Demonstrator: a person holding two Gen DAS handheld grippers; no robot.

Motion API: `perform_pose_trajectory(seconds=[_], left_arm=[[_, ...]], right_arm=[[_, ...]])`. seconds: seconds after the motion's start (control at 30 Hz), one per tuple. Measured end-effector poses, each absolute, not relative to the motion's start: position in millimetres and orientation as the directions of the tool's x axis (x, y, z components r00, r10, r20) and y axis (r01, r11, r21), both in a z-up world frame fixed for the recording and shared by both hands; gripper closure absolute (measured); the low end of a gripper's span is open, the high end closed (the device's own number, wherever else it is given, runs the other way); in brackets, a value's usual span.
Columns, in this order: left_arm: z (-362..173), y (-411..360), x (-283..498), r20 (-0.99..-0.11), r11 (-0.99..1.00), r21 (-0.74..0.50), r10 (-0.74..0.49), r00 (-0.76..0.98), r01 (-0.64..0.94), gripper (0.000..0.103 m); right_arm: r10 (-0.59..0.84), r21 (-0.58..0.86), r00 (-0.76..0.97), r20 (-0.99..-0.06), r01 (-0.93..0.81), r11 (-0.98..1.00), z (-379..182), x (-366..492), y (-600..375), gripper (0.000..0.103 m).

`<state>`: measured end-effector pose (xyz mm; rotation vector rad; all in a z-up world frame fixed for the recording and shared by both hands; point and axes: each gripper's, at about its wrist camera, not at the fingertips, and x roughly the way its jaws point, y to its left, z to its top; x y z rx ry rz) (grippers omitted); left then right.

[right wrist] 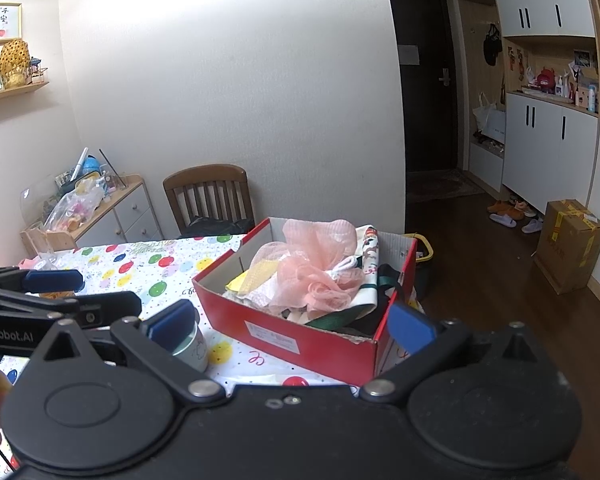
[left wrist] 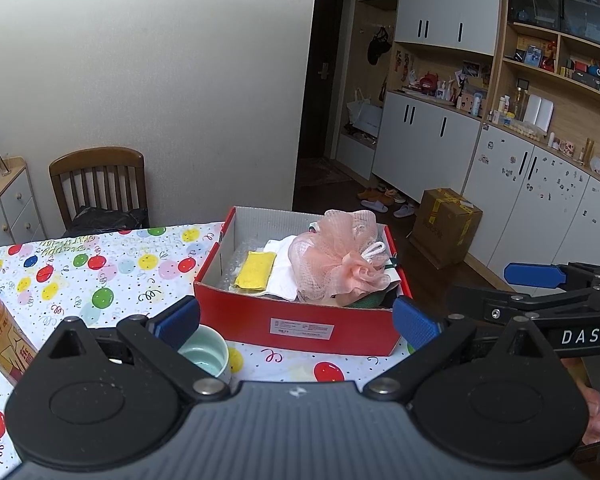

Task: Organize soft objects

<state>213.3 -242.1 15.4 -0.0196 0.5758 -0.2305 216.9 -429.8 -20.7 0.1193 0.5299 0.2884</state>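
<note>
1 red box [left wrist: 296,320], 1 cup [left wrist: 206,354]

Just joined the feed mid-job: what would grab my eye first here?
The red shoebox on the balloon-print tablecloth, with a pink mesh bath pouf piled on top of the cloths inside it. A yellow cloth lies in the box left of the pouf. Both tools, left tool and right tool, hang open in front of the box, holding nothing.
</note>
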Motion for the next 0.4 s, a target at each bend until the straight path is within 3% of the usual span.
perform_pose_trajectory(seconds=[0.4], left_arm=[[16.6,-241.4,213.3,-0.534,0.975,-0.089,-0.220,0.816,0.205,0.000]], right_arm=[[0.302,0.185,0.824,-0.480,-0.241,0.953,-20.7,217.2,-430.3,0.000]])
